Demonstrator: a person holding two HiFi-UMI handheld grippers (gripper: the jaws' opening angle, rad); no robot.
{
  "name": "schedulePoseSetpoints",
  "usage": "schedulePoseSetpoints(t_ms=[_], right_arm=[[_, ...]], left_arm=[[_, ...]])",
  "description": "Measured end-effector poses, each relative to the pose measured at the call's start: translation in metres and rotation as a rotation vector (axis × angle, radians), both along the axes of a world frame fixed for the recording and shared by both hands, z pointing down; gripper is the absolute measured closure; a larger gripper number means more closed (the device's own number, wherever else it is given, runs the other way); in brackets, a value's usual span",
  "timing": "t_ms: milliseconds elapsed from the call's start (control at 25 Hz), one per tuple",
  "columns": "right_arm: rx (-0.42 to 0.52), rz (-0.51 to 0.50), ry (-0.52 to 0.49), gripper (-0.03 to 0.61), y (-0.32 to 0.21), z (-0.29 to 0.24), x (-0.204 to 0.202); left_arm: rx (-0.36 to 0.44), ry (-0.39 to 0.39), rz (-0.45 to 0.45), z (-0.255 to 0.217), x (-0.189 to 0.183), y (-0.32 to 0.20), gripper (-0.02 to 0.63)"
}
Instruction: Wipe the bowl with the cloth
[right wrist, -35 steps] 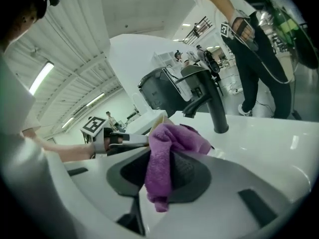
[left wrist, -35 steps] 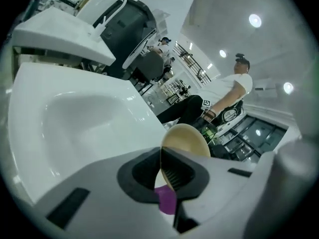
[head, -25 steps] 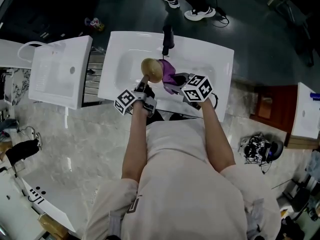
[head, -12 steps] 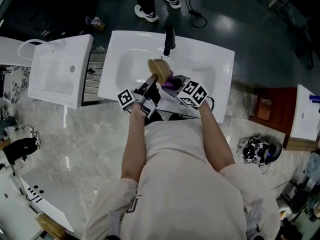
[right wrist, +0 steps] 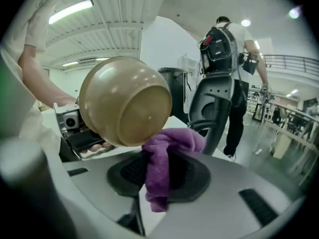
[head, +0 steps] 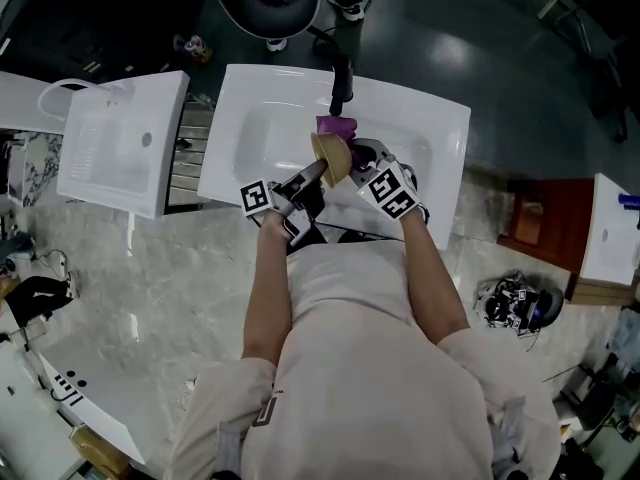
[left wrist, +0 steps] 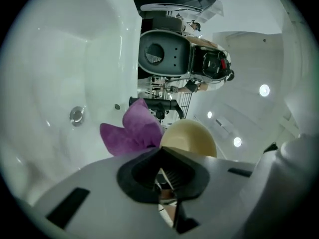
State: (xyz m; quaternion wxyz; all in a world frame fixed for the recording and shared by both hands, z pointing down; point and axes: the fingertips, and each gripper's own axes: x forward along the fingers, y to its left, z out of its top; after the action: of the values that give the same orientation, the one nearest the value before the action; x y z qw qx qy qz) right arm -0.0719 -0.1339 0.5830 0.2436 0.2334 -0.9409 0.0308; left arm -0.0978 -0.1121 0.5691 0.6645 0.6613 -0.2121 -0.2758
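Bowl (head: 330,158) hung over the sink (head: 250,128) in the head view. The cloth (head: 336,126) had swung from its 3 to its 12 o'clock, so I judged wiping underway. Left gripper view: my left claw (left wrist: 162,176) pinched the bowl's rim. Right gripper view: my right claw (right wrist: 157,183) clamped the cloth, touching the bowl.

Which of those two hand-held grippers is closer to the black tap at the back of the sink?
Right. The right gripper, clamping the purple cloth, sits just in front of the tap. The left gripper, holding the bowl, is farther back from it.
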Motion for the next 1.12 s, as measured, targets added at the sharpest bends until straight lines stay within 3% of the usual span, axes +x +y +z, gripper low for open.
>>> schedulePoseSetpoints(t_ms=[240,600,920,1120], right_arm=[[0.103,0.025,0.064,0.488,-0.011,-0.013,0.014],[0.096,0.045,0.035,0.489,-0.012,-0.019,0.021],[0.093,-0.056,0.12,0.489,0.007,-0.003,0.016],[0.116,-0.149,0.229,0.489,0.02,0.014,0.01]], left_arm=[[-0.033,-0.069,0.023,0.015,-0.001,0.003,0.598],[-0.093,-0.187,-0.015,0.041,-0.016,0.003,0.598],[-0.147,-0.142,-0.107,0.043,-0.026,-0.006,0.6],[-0.109,-0.111,-0.073,0.033,-0.019,-0.004,0.6]])
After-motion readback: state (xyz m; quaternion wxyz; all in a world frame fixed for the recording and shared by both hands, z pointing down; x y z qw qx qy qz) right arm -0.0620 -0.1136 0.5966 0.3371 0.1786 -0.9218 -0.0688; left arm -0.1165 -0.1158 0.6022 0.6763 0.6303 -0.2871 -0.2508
